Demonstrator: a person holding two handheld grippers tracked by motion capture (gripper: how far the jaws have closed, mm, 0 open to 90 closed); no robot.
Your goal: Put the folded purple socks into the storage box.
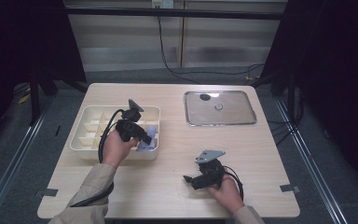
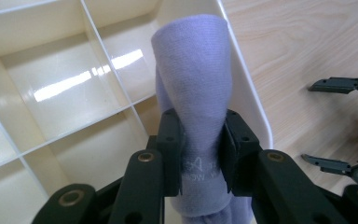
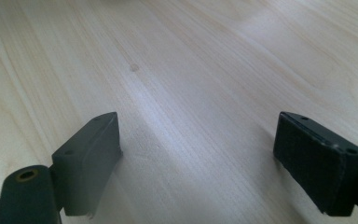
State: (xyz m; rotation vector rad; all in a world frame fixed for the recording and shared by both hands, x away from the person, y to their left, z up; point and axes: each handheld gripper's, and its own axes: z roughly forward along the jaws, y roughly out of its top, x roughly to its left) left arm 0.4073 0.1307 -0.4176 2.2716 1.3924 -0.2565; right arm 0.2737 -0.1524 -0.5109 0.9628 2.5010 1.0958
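A light wooden table (image 1: 168,186) is seen from above, with a person's 2 forearms coming in from the bottom edge. Each hand holds a black two-jaw gripper.

The left gripper (image 1: 145,138) is over the near right corner of a cream plastic organiser tray with many square compartments (image 1: 87,140), which sits on the left half of the table. Its jaws are clamped on a rolled piece of lilac soft cloth (image 1: 149,140). In the left gripper view the cloth roll (image 2: 198,93) stands between the 2 jaws, pinched at its lower part, and its rounded end rises past them against the tray's outer wall (image 2: 247,98). The roll is over the compartment nearest that wall; whether its lower end rests on the tray floor cannot be told. Faint printed lettering shows on the cloth between the jaws.

The right gripper (image 1: 192,179) is held low above the table's near right area, well apart from the tray, pointing left. Its jaws are spread wide with nothing between them; the right gripper view shows bare wood grain between the 2 black pads (image 3: 91,158).

A shallow rectangular metal tray with a shiny surface (image 1: 220,108) lies on the far right of the table, well apart from both grippers. A small round object (image 1: 218,107) sits near its middle.
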